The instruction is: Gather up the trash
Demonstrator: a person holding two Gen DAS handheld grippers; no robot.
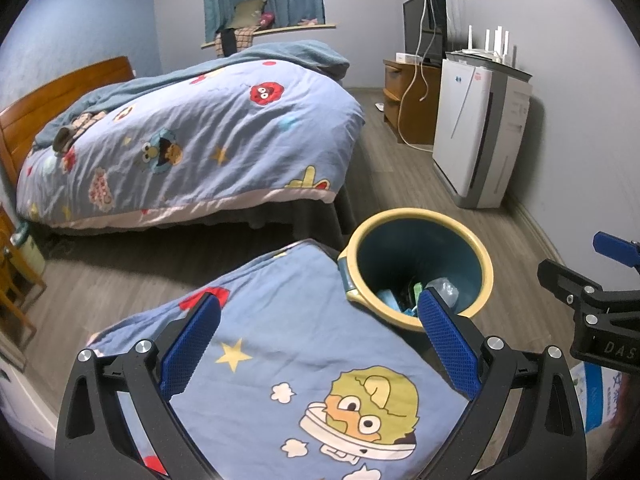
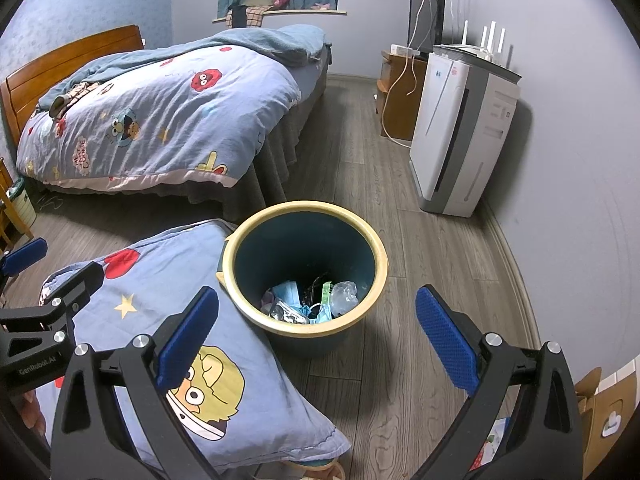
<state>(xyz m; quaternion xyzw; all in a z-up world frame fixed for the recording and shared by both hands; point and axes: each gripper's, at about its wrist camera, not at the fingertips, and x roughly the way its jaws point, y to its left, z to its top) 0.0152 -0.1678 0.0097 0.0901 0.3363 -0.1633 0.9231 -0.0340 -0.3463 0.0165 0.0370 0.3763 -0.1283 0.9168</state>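
A teal trash bin with a yellow rim (image 2: 362, 240) (image 1: 486, 256) stands on the wooden floor beside a cartoon-print pillow (image 2: 160, 300) (image 1: 300, 360). Inside it lie blue face masks (image 2: 290, 290), a clear plastic wrapper (image 2: 344, 294) and other scraps. My right gripper (image 2: 318, 310) hangs open above the bin's near side with nothing between its blue pads. Over the pillow my left gripper (image 1: 320, 316) is open and empty too, its right pad (image 1: 444, 336) at the bin's rim. Each gripper shows at the edge of the other's view: the right gripper (image 1: 592, 300), the left gripper (image 2: 44, 280).
A bed with a cartoon quilt (image 2: 160, 112) fills the left. A white air purifier (image 2: 456, 128) with a router on top, a wooden cabinet (image 2: 400, 96) and a monitor (image 2: 426, 16) line the right wall. A cardboard box (image 2: 604, 412) sits at lower right. Bare floor lies right of the bin.
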